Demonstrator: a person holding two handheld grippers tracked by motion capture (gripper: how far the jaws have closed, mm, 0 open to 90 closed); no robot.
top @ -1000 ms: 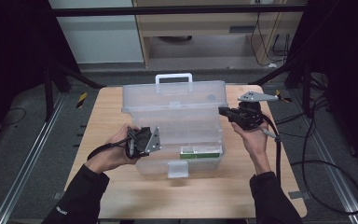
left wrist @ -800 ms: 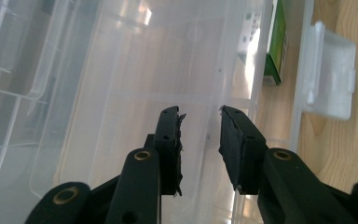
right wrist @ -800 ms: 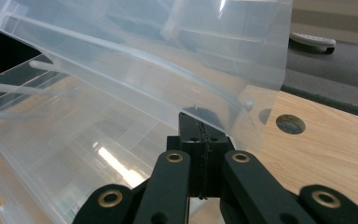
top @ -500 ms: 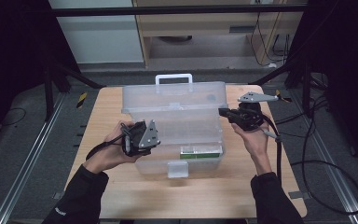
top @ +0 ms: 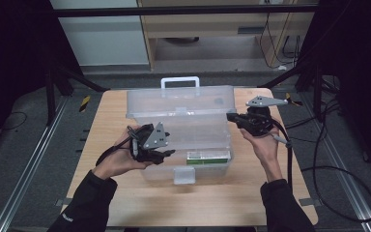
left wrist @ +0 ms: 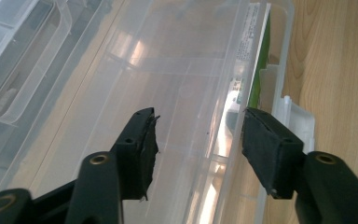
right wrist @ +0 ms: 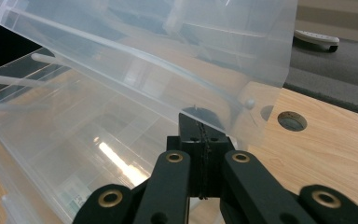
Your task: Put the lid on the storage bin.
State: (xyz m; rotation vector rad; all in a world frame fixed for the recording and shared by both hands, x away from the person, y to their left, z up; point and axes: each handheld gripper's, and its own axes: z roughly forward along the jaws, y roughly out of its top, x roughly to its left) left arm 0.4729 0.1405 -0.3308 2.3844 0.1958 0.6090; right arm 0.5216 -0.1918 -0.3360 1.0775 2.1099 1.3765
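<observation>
Item: clear storage box, counter centre. Your right gripper, at 3 o'clock, clenches its fingers on the lid edge, propping it open. Your left gripper, at 9 o'clock, has just been opening, fingers released, nothing between them.

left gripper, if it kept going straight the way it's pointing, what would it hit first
Probably the clear plastic box: the left gripper, jaws apart with nothing between them, points into its open base, toward the front wall where a green-and-white packet stands. Depth is hard to judge.
</observation>
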